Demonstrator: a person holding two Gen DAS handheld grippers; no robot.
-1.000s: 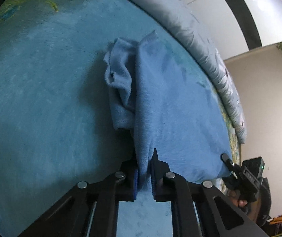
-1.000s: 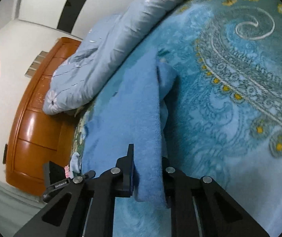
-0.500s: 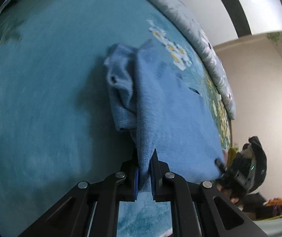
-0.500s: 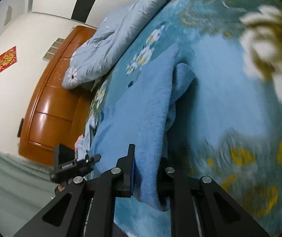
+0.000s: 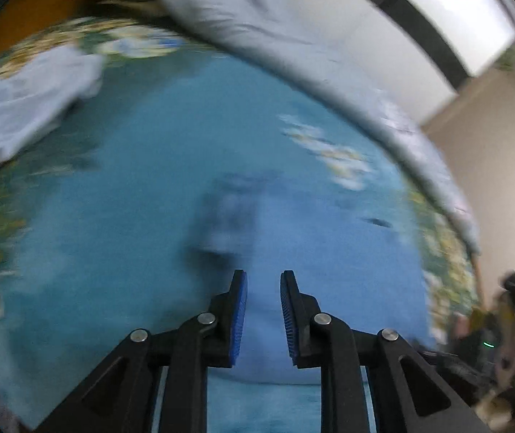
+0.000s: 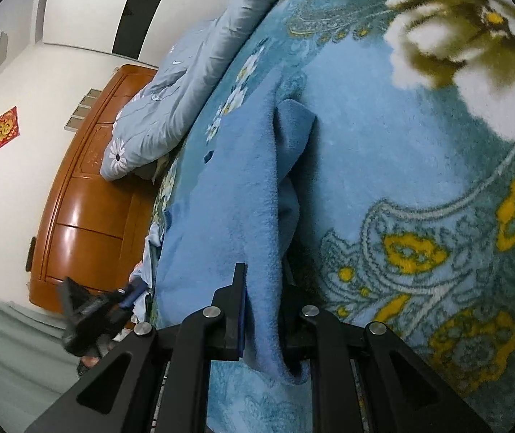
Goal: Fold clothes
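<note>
Clamping a fold of the blue fleece garment (image 6: 228, 195) between its pads, the right gripper (image 6: 263, 310) is holding tight: cloth is bunching up out of the jaws and one loose end is hanging down past them, below the fingers. From the pinch the fleece is stretching away flat over the bed, w/ a doubled-over flap standing up along its right edge. A small dark hole or buttonhole is showing near the far left edge.

Left gripper (image 5: 263, 310) is letting go, jaws opening, blue ribbed pads (image 5: 240, 310) apart w/ a clear gap and nothing pressed between them. The garment (image 5: 329, 252) is lying flat on the bed under & beyond the fingertips; pic is motion-blurred, so the edges are hard to trace. A darker bunched lump of the fleece is sitting just ahead of the tips, slightly left.

Bedspread (image 6: 420, 187) underneath is teal plush w/ yellow and white flower patterns, spreading to the right of the garment in the right wrist view. A pale grey-blue quilt (image 6: 185, 83) w/ daisy print is lying rolled along the far side of the bed. Another pale cloth (image 5: 22, 108) is lying at upper left in the left wrist view; too blurred to tell what it is. Orange-brown wooden headboard (image 6: 84, 209) is standing beyond the quilt, against a white wall carrying a red square decoration (image 6: 1, 130).
</note>
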